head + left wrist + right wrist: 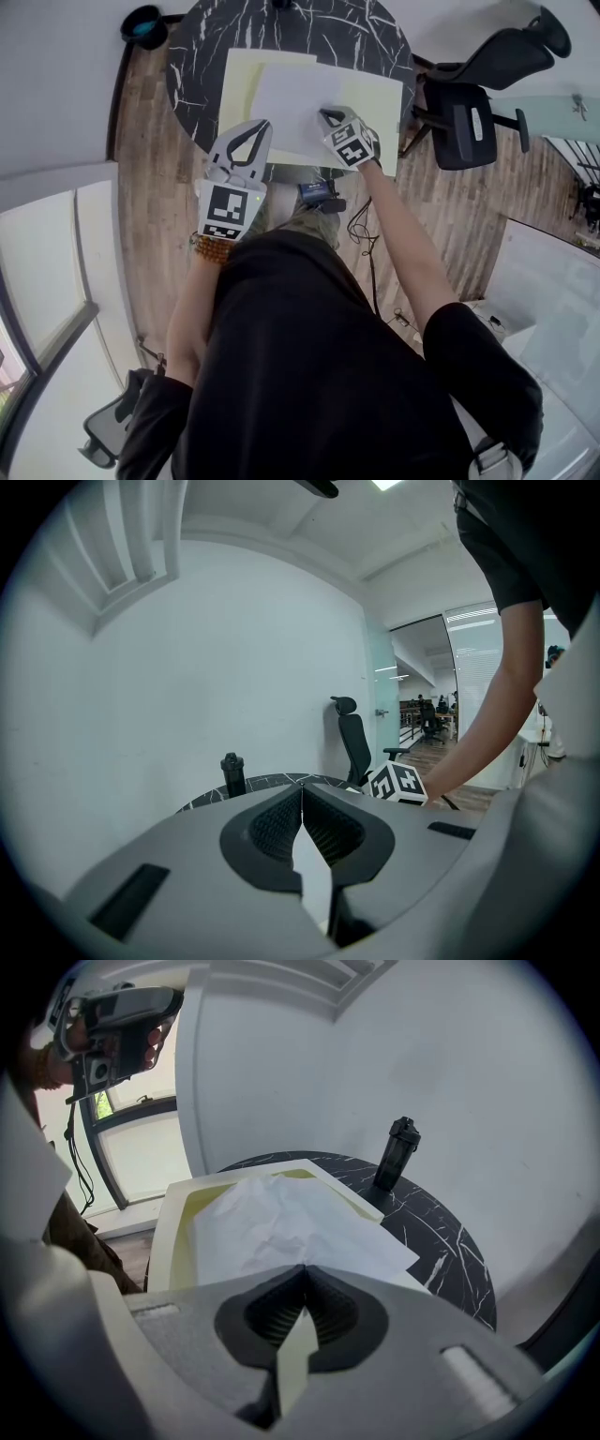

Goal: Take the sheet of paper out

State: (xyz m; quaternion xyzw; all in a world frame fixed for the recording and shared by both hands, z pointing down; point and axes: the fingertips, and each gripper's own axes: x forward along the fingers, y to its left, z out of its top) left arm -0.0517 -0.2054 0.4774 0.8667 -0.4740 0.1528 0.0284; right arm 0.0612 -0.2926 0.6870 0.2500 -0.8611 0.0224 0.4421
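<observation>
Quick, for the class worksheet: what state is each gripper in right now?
Left gripper: shut, nothing visibly held.
Right gripper: shut, apparently pinching the near edge of the sheet of paper.

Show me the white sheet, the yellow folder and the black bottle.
white sheet [295, 103]: head view, its middle.
yellow folder [239, 89]: head view, bare left flap.
black bottle [397, 1159]: right gripper view, its body.
</observation>
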